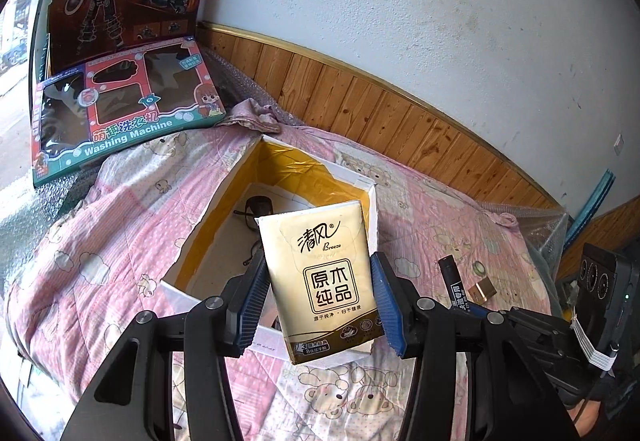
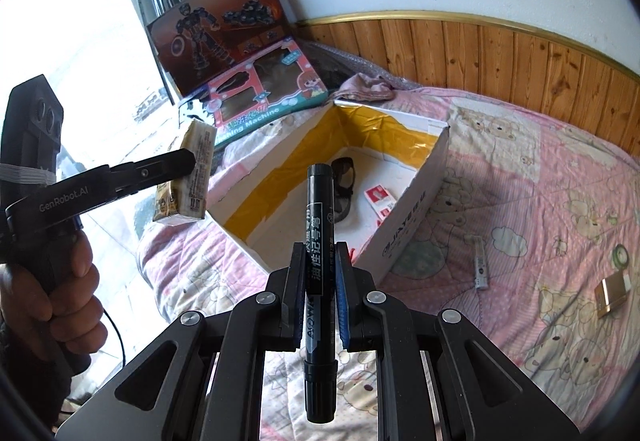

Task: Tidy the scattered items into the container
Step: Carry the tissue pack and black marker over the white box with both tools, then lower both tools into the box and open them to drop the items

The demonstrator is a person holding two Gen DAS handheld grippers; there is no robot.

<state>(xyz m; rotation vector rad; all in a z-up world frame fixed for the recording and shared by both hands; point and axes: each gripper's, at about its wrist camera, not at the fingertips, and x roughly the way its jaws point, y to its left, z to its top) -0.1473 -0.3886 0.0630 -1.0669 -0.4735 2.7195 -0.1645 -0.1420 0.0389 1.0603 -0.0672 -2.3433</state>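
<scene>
Glossy tissue pack (image 1: 324, 281) clamped in left jaws | slim cylindrical marker (image 2: 319, 237) clamped in right jaws | cardboard box (image 2: 412, 201)

White wall (image 1: 400, 1), wood wainscot (image 2: 520, 53)

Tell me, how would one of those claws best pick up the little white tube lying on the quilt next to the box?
The white tube lies flat on the pink quilt, clear of the cardboard box. Probably best to come straight down from above and pinch it at mid-length, fingers across its narrow width: it is long, thin and round, so an end grip might let it swing.
</scene>
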